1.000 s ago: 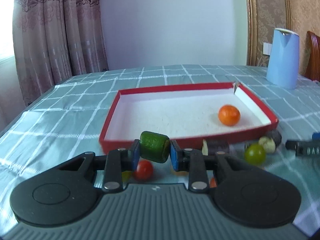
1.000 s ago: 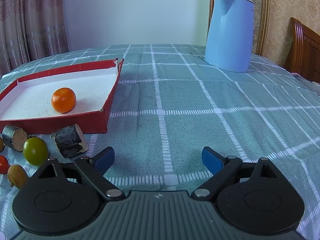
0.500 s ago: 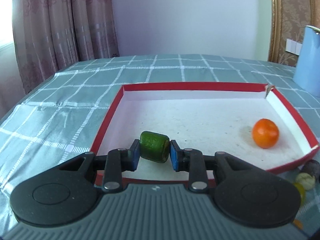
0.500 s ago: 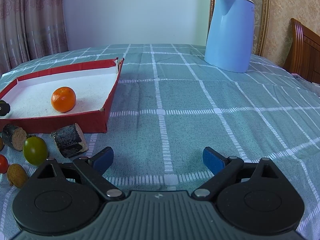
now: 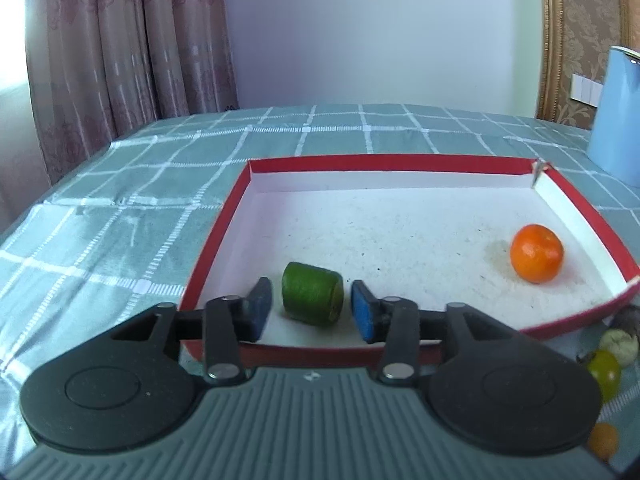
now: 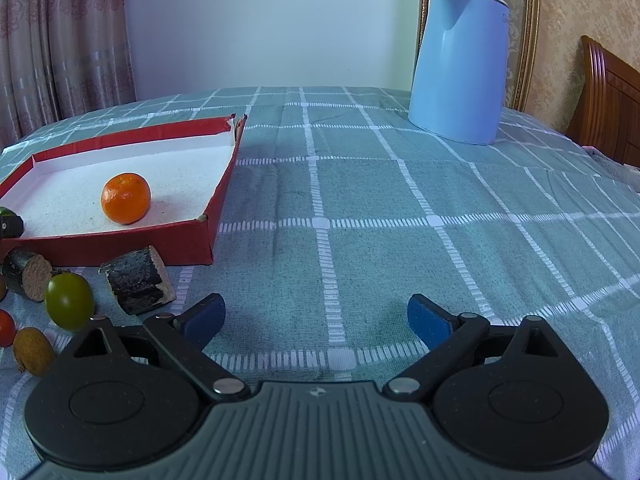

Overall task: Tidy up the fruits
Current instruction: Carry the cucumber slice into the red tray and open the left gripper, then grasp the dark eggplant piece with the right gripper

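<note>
Green cylindrical fruit chunk point(image 5: 312, 299), lying loose in red-walled cardboard tray point(image 5: 384, 159) near round orange mandarin point(image 5: 536, 253), between opening jaws of left gripper point(image 5: 312, 312), pads clear. Right gripper point(image 6: 316, 320) wide, empty. Release step; next, back out, fetch green tomato point(image 6: 69, 300).

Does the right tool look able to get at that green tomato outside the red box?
Probably yes: the right tool is wide open and empty, and the green tomato lies uncovered on the cloth beside its left finger.
</note>
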`<state>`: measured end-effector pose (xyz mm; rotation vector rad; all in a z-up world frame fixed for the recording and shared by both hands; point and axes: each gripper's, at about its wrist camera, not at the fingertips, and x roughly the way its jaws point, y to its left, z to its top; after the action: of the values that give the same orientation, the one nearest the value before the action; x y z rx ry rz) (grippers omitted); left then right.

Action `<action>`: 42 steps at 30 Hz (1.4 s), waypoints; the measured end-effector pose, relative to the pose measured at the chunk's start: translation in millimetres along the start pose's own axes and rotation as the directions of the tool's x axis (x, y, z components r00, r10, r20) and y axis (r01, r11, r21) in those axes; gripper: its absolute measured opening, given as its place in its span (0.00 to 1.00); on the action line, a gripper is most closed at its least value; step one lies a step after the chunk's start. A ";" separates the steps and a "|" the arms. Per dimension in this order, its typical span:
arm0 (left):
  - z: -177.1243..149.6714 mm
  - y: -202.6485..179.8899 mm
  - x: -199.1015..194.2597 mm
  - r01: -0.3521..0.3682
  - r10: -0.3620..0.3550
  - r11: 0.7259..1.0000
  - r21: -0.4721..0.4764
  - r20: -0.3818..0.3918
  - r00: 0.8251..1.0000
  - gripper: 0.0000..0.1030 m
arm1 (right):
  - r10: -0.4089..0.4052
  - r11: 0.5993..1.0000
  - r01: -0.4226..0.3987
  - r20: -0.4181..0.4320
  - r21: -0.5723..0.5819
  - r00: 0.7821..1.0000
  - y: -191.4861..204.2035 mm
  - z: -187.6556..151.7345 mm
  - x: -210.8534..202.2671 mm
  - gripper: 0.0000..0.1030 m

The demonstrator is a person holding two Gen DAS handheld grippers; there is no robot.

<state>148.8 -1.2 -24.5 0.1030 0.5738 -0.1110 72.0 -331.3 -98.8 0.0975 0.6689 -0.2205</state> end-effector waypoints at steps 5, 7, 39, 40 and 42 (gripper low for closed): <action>-6.7 7.5 -22.2 -0.004 0.004 1.000 -0.008 0.040 0.999 0.64 | -0.001 1.000 0.001 -0.001 0.001 1.000 -0.3 -0.3 0.0 0.97; -9.2 11.8 -31.2 0.002 -0.001 1.000 -0.013 0.053 0.999 0.64 | 0.000 1.000 0.000 0.000 0.001 1.000 0.0 0.0 0.3 0.97; -58.2 60.5 -63.5 0.080 -0.079 0.989 -0.125 0.013 0.997 0.85 | 0.032 0.999 -0.032 0.012 0.006 0.999 -0.3 -0.4 -3.6 0.97; -58.4 59.9 -63.3 0.083 -0.082 0.989 -0.121 0.014 0.997 0.86 | 0.039 0.999 -0.039 0.021 0.004 0.999 0.0 -0.6 -6.1 0.97; -58.5 59.4 -63.2 0.089 -0.088 0.989 -0.117 0.014 0.996 0.88 | 0.077 0.997 -0.077 0.053 -0.002 0.996 -0.5 -3.1 -15.2 0.97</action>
<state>72.7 69.8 -34.9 -0.0376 0.5746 -0.1634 58.5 -328.6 -91.7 0.1167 0.6116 -0.1484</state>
